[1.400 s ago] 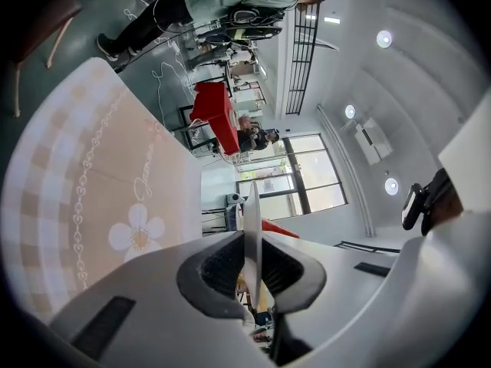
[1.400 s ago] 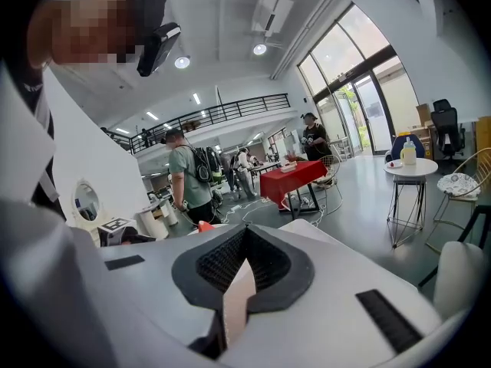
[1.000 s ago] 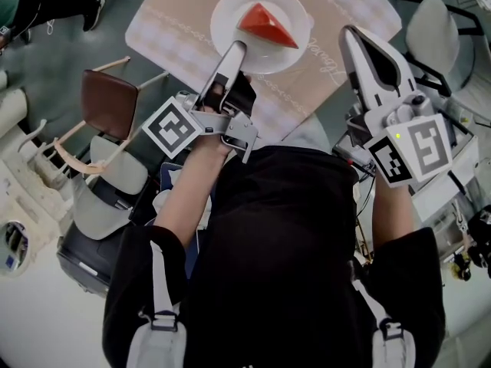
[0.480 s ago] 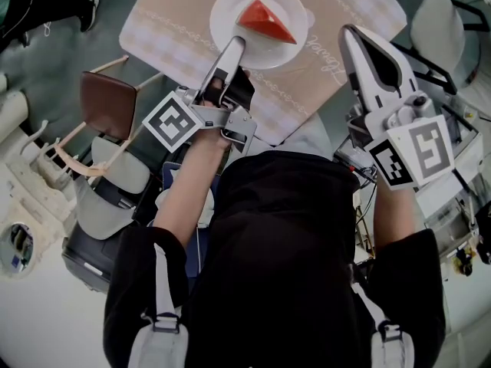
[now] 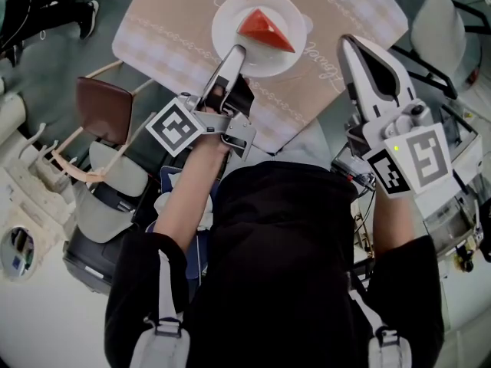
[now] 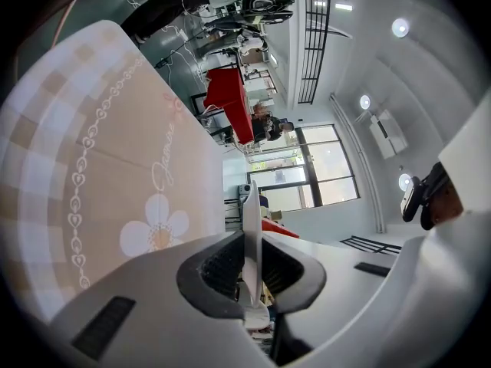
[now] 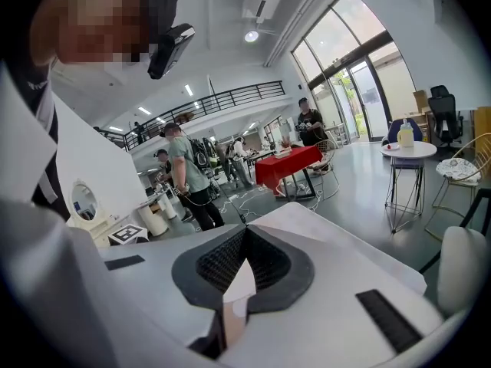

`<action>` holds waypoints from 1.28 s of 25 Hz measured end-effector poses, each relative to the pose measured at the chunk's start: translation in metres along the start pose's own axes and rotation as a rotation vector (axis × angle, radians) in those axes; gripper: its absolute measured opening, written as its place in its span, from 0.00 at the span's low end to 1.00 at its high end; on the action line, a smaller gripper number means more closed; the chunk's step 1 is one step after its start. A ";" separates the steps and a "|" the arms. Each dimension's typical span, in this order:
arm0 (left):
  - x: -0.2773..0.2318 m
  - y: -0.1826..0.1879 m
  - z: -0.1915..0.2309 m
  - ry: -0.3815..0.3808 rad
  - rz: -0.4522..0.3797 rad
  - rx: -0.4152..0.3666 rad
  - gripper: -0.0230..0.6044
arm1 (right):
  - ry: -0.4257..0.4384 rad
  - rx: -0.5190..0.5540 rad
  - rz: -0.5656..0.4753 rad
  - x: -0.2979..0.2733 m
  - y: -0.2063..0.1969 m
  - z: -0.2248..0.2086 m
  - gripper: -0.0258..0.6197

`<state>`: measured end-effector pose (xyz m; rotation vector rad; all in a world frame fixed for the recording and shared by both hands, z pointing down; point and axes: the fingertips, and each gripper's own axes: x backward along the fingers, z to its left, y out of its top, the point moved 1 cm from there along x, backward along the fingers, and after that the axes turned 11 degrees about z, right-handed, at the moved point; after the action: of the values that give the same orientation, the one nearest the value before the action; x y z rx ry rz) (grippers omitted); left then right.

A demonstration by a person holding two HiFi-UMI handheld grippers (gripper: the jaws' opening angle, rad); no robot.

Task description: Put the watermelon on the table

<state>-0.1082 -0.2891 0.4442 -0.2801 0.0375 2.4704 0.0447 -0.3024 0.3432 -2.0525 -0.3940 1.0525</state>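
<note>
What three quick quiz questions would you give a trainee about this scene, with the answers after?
1. True or false: the left gripper is clamped on the rim of the white plate.
2. What lies on the plate? A: a red watermelon wedge. B: a banana. C: a cup.
3. Fill the gap: the right gripper is held off to the side of the plate, its jaws ____ with nothing between them.

Key: 1 true; 2 A; 3 shut.
</note>
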 end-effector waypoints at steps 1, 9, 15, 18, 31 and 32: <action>-0.003 0.000 0.003 0.002 0.004 0.004 0.11 | 0.001 -0.003 0.003 -0.002 -0.001 -0.002 0.06; -0.005 -0.005 0.020 0.008 0.030 -0.004 0.11 | 0.015 -0.007 0.003 -0.009 -0.006 -0.004 0.06; -0.017 -0.008 0.053 0.041 0.046 0.002 0.11 | 0.013 -0.023 0.035 -0.021 -0.019 -0.021 0.06; -0.029 -0.012 0.073 0.050 0.058 0.005 0.11 | 0.014 -0.045 0.048 -0.027 -0.032 -0.032 0.06; -0.052 -0.018 0.104 0.071 0.080 0.041 0.11 | 0.038 -0.091 0.081 -0.046 -0.057 -0.053 0.06; -0.053 -0.018 0.106 0.072 0.082 0.043 0.11 | 0.038 -0.094 0.082 -0.047 -0.057 -0.054 0.06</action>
<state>-0.0764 -0.2969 0.5597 -0.3547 0.1349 2.5364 0.0626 -0.3198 0.4310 -2.1857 -0.3481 1.0593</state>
